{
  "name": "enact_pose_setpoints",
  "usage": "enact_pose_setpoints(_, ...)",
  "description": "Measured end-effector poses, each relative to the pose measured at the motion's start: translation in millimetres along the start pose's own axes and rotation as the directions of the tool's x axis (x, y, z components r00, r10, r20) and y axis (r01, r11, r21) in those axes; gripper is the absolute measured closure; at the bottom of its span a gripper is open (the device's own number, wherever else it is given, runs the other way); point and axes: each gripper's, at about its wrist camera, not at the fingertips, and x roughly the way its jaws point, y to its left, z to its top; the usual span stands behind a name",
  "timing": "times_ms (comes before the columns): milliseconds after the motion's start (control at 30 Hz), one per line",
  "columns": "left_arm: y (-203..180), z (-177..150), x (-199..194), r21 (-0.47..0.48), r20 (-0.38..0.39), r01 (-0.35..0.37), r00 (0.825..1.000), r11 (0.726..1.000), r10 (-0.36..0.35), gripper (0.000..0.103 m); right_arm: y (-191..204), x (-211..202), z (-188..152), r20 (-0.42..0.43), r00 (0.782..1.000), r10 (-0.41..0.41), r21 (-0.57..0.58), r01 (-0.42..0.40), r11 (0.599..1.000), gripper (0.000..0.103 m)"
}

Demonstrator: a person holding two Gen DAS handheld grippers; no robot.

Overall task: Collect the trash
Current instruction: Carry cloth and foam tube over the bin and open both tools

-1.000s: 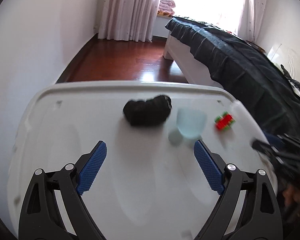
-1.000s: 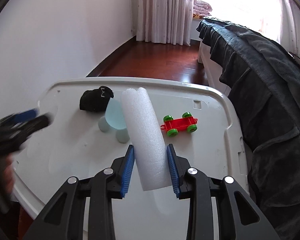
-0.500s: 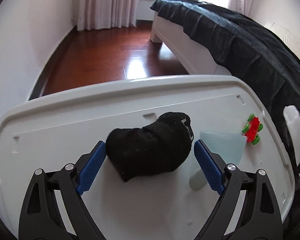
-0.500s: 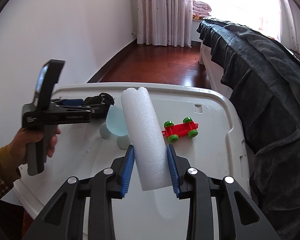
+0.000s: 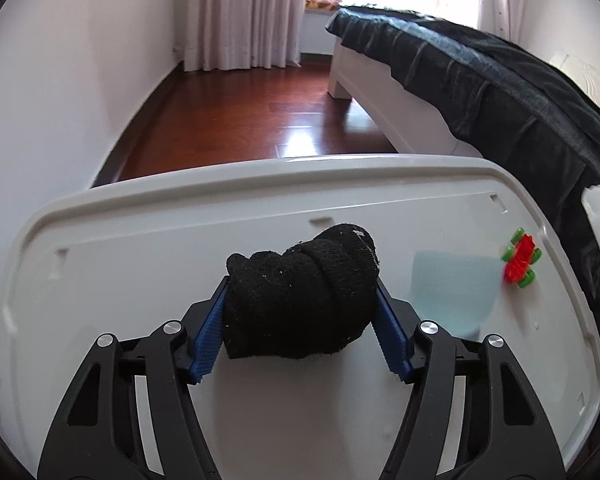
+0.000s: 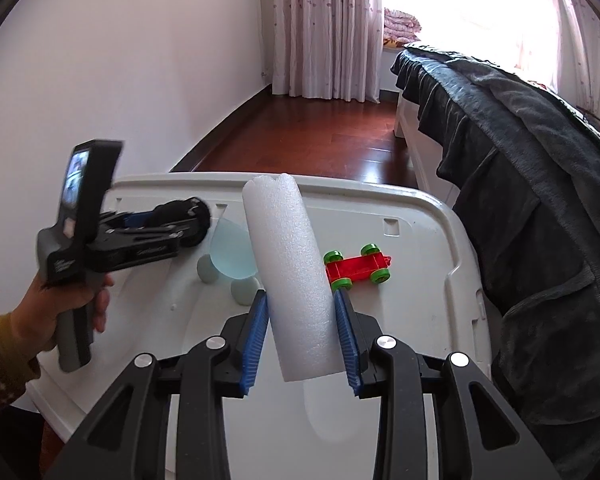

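Observation:
My left gripper [image 5: 300, 292] is shut on a rolled black sock [image 5: 300, 292] on the white plastic lid [image 5: 140, 232]; its blue pads press both sides of the sock. It also shows from the side in the right wrist view [image 6: 172, 226], with the sock [image 6: 180, 212] between its fingers. My right gripper [image 6: 300, 308] is shut on a white foam tube [image 6: 290, 276] and holds it tilted above the lid [image 6: 420, 280]. The tube's end shows at the right edge of the left wrist view [image 5: 598, 220].
A pale blue cup [image 6: 230, 252] lies on its side beside the sock; it also shows in the left wrist view [image 5: 452, 292]. A red toy car with green wheels [image 6: 358, 266] lies to the right. A bed with a dark blanket [image 6: 520, 160] borders the right side. White wall left.
My left gripper moved forward to the black sock and closed on it. My right gripper keeps holding the foam tube, almost still.

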Motion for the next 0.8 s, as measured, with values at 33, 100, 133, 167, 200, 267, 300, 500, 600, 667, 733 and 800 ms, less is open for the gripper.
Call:
enact_pose_setpoints(33,2,-4,-9,-0.008,0.008,-0.002,1.0,1.0,0.002,0.039,1,-2,0,0.004,1.0,0.003,0.0,-0.003,1.0,0.069)
enact_pose_setpoints(100,5,-13,-34,-0.026,0.027,-0.017,0.999,1.0,0.017,0.039,4,-9,1,0.016,1.0,0.007,0.002,-0.007,1.0,0.069)
enact_pose_setpoints(133,5,-17,-43,-0.033,0.032,-0.018,0.999,0.999,0.019,0.039,7,-15,1,0.026,1.0,0.013,0.001,-0.013,1.0,0.069)
enact_pose_setpoints(167,6,-23,-58,-0.048,0.038,-0.022,0.999,0.999,0.023,0.039,10,-21,0,0.034,0.999,0.019,0.001,-0.019,1.0,0.069)
enact_pose_setpoints(200,6,-30,-72,-0.057,0.047,-0.034,0.998,0.998,0.036,0.039,14,-27,0,0.041,0.999,0.025,-0.001,-0.025,1.0,0.069)
enact_pose_setpoints(267,4,-45,-105,-0.056,0.07,-0.058,0.996,0.997,0.062,0.039,27,-45,-4,0.064,0.997,0.038,-0.008,-0.037,0.999,0.069)
enact_pose_setpoints(300,4,-55,-121,-0.06,0.08,-0.068,0.994,0.996,0.073,0.039,31,-52,-8,0.071,0.996,0.044,-0.007,-0.044,0.999,0.069)
enact_pose_setpoints(500,-3,-132,-208,-0.079,0.107,-0.095,0.989,0.992,0.103,0.039,77,-90,-79,0.02,0.992,0.128,0.027,-0.128,0.991,0.068)
enact_pose_setpoints(600,-6,-174,-231,-0.081,0.068,-0.074,0.994,0.994,0.08,0.039,101,-96,-121,-0.048,0.987,0.152,0.024,-0.151,0.988,0.068)
enact_pose_setpoints(667,-7,-199,-238,-0.09,0.031,-0.059,0.998,0.994,0.062,0.039,118,-100,-155,-0.107,0.981,0.164,0.017,-0.163,0.986,0.068)
enact_pose_setpoints(733,-6,-220,-243,-0.1,-0.001,-0.052,0.999,0.994,0.053,0.039,130,-103,-185,-0.158,0.973,0.168,0.02,-0.167,0.986,0.068)
enact_pose_setpoints(800,-6,-241,-245,-0.106,-0.03,-0.053,0.998,0.993,0.05,0.039,138,-103,-204,-0.2,0.966,0.163,0.015,-0.163,0.986,0.068)
